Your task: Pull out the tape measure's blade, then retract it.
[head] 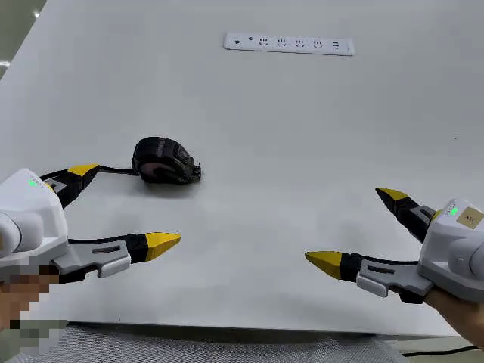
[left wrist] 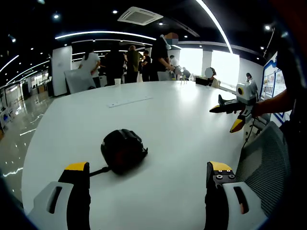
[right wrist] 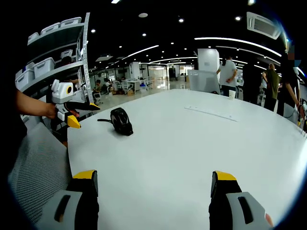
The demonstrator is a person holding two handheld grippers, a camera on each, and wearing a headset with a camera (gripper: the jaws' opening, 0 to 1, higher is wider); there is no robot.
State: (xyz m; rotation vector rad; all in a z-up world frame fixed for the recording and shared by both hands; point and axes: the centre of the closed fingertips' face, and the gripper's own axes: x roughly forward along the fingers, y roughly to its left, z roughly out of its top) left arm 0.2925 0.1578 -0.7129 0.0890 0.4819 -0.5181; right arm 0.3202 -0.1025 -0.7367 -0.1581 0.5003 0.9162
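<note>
A black tape measure (head: pixel 163 160) lies on the white table (head: pixel 302 136), a thin black strap trailing to its left; its blade is drawn in. My left gripper (head: pixel 128 206) hovers open at the near left, its far fingertip beside the strap. In the left gripper view the tape measure (left wrist: pixel 123 149) sits just ahead, between the open jaws of my left gripper (left wrist: pixel 148 167). My right gripper (head: pixel 355 227) is open at the near right, well away from the tape measure (right wrist: pixel 121 120). From the right gripper view, the left gripper (right wrist: pixel 82 114) hangs beside it.
A white power strip (head: pixel 289 43) lies flat at the far side of the table. A grey mesh chair back (head: pixel 197 344) runs under the near table edge. People stand beyond the table's far end (left wrist: pixel 129 60), with shelving of bins (right wrist: pixel 53 52) to one side.
</note>
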